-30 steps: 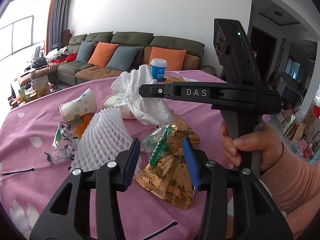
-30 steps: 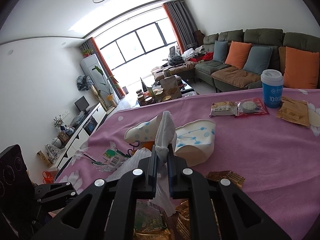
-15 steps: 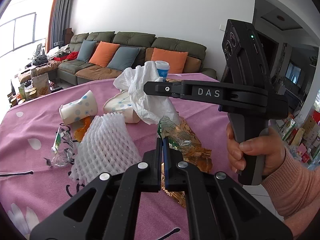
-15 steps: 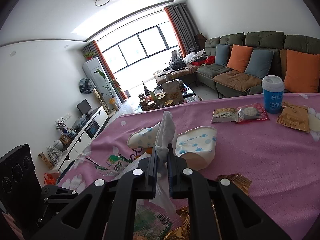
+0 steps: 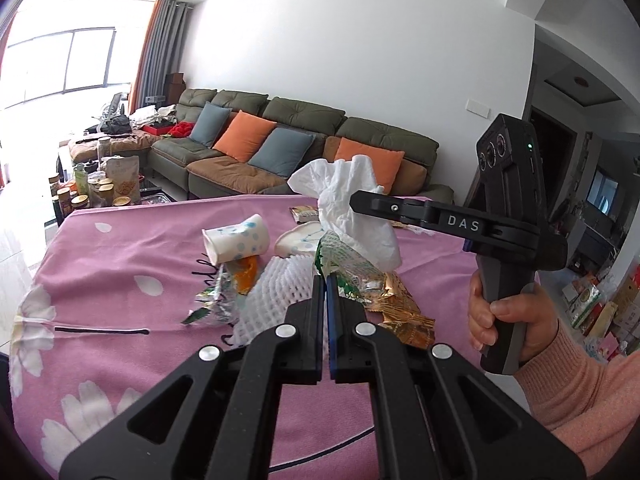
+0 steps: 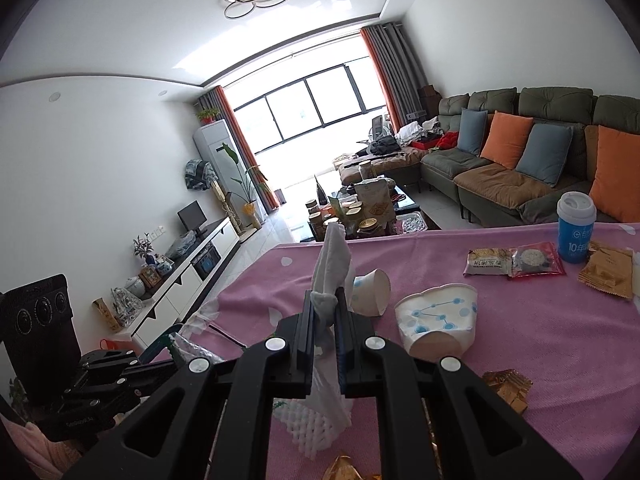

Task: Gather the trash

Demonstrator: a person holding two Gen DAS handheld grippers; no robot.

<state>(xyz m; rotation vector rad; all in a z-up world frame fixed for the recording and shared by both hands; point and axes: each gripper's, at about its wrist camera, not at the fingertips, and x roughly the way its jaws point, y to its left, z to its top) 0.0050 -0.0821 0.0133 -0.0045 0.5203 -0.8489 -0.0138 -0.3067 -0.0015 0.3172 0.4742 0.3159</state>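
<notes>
The left gripper (image 5: 325,280), open a second ago, is now clamped on a green wrapper (image 5: 348,270) at frame centre; the right gripper (image 6: 324,308) is kept shut on tissue (image 6: 332,260), so both pieces are secured for disposal

Crinkled glossy foil wrapper (image 5: 404,312) on matt pink cloth tablecloth (image 5: 120,264).

Left gripper (image 5: 325,280) pinches a green-printed wrapper (image 5: 352,272) (its corner) above the pink tablecloth (image 5: 120,264).
</notes>
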